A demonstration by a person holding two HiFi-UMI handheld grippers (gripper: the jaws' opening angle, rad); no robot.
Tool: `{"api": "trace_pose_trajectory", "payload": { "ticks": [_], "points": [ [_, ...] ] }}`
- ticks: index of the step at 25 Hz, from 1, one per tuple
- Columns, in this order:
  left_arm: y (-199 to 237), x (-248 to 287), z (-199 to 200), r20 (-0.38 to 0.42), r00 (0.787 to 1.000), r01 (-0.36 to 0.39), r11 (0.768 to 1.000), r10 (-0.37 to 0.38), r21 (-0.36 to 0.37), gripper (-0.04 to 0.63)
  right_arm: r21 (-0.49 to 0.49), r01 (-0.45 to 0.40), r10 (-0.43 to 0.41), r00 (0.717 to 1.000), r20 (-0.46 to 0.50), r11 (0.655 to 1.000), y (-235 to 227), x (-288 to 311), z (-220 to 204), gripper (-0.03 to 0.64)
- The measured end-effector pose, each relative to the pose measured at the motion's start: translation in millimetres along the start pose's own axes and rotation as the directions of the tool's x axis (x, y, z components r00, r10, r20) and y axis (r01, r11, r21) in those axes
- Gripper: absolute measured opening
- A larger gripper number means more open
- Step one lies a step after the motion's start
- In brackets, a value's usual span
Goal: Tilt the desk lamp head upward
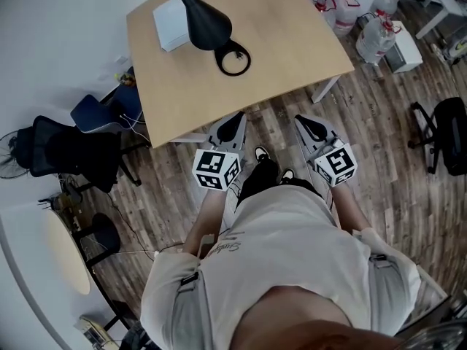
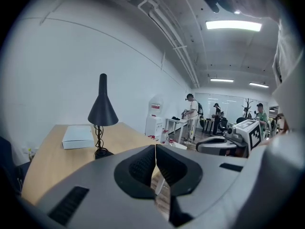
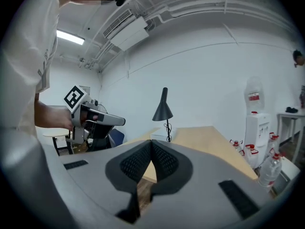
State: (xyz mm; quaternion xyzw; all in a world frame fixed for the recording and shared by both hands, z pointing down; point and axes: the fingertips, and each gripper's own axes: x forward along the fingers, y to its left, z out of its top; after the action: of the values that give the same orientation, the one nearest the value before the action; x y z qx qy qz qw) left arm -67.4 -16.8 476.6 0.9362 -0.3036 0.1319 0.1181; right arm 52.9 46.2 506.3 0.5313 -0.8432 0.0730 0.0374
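A black desk lamp [image 1: 208, 22] stands on the light wooden table [image 1: 284, 57], its cone head pointing down over its round base [image 1: 234, 57]. The lamp [image 2: 101, 109] shows ahead in the left gripper view and, smaller, the lamp [image 3: 163, 109] in the right gripper view. My left gripper [image 1: 235, 122] and right gripper [image 1: 309, 125] hang side by side off the table's near edge, well short of the lamp. Both are shut with nothing between the jaws. The left gripper [image 2: 155, 149] and the right gripper [image 3: 151, 144] each show their jaws closed tip to tip.
A white box [image 1: 170, 22] lies on the table behind the lamp. Water bottles [image 1: 376, 35] stand on the floor at the right, black office chairs [image 1: 66, 152] at the left. People [image 2: 192, 116] stand at desks far off. A water dispenser [image 3: 254, 123] stands by the wall.
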Motion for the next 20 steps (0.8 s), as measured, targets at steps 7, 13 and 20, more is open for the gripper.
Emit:
{"api": "trace_pose_trajectory", "payload": {
  "ticks": [7,13,20],
  "points": [
    [40.8,29.4,35.4,0.049,0.998,0.029,1.0,-0.029,0.007,0.017,-0.032,-0.005,0.005,1.0,-0.007,0.999,-19.9,43.5,26.0,-0.005],
    [85.5,42.5,46.3,0.056,0.998,0.028,1.0,-0.028,0.01,0.017,-0.073,0.013,-0.015,1.0,-0.021,0.997,-28.5,89.7,42.9,-0.005],
    [117.6,53.4,53.0,0.06,0.997,0.052,0.998,-0.054,0.03,0.017,-0.056,0.023,-0.025,0.999,-0.033,0.998,-27.8,130.8,40.1,-0.005]
  ]
}}
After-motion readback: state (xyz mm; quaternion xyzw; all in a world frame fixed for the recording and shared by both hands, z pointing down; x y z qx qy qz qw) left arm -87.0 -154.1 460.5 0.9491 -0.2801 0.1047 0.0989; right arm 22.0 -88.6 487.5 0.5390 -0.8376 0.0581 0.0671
